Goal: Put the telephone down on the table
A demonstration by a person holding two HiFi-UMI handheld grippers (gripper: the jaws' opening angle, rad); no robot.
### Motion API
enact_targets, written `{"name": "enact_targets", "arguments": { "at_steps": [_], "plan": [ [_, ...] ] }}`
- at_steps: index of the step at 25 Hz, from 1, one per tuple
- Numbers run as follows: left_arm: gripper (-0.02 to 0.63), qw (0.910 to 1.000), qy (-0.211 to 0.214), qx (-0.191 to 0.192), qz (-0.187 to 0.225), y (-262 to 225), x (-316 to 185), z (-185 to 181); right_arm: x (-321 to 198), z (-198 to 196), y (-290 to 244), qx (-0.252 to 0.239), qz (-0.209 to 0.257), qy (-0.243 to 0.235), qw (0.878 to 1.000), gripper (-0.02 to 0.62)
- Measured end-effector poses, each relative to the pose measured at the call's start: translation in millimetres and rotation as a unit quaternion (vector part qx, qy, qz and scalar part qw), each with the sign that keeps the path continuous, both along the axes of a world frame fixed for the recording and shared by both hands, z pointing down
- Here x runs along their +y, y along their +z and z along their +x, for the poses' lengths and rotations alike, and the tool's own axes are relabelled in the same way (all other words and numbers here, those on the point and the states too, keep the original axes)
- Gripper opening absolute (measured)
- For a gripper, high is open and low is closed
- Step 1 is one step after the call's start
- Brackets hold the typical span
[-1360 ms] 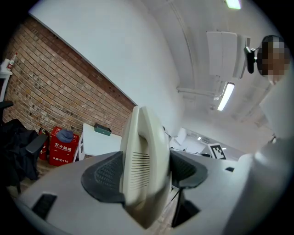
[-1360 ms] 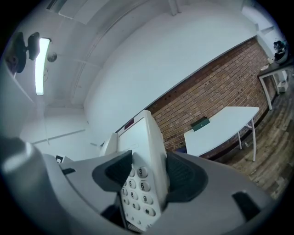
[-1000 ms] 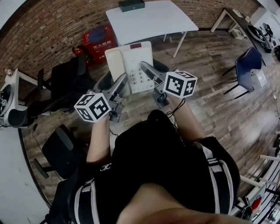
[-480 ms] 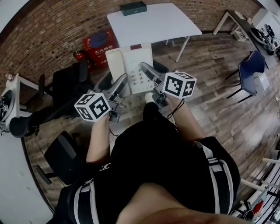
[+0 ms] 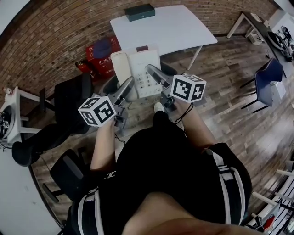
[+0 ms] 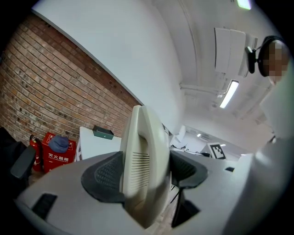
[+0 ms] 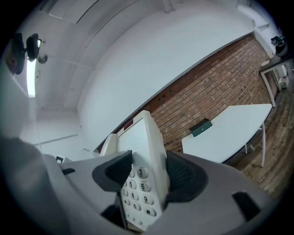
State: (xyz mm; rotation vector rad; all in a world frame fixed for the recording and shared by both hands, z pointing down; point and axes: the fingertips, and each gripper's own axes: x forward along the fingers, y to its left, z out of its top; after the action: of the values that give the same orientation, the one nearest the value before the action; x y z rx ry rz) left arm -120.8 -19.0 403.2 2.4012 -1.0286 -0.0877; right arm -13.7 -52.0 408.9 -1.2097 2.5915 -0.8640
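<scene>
The white counter (image 5: 174,25) stands against the brick wall (image 5: 55,32), beyond the telephone and apart from it. To its left, on the wooden floor (image 5: 220,92), sits a red box (image 5: 103,51) with a dark blue cap (image 6: 59,143) on top; whether the cap lies in it or on its lid I cannot tell.

The telephone (image 5: 142,64) is off the counter, held in the air above the floor between the two tools, keypad upward. The left hand-held gripper (image 5: 118,87) is clamped on the telephone's left side: in the left gripper view its dark ribbed pads (image 6: 108,176) press both flanks of the cream handset (image 6: 142,151), which stands upright between them. The right hand-held gripper (image 5: 161,73) is closed on the right side of the body; in the right gripper view (image 7: 144,172) one pad sits against the number keys (image 7: 138,186) and the other against the underside of the casing, the telephone (image 7: 140,137) tilted up between them.

A small dark green box (image 5: 140,11) lies at the counter's far edge, by the wall.
</scene>
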Motion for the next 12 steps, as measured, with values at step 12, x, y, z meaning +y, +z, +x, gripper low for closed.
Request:
{"name": "enact_targets", "arguments": {
  "at_steps": [12],
  "plan": [
    [0.316,0.9984,-0.027,0.001,-0.048,-1,-152,23,-158,21,0,0.008,-0.045,-0.034,0.998,0.21]
  ]
}}
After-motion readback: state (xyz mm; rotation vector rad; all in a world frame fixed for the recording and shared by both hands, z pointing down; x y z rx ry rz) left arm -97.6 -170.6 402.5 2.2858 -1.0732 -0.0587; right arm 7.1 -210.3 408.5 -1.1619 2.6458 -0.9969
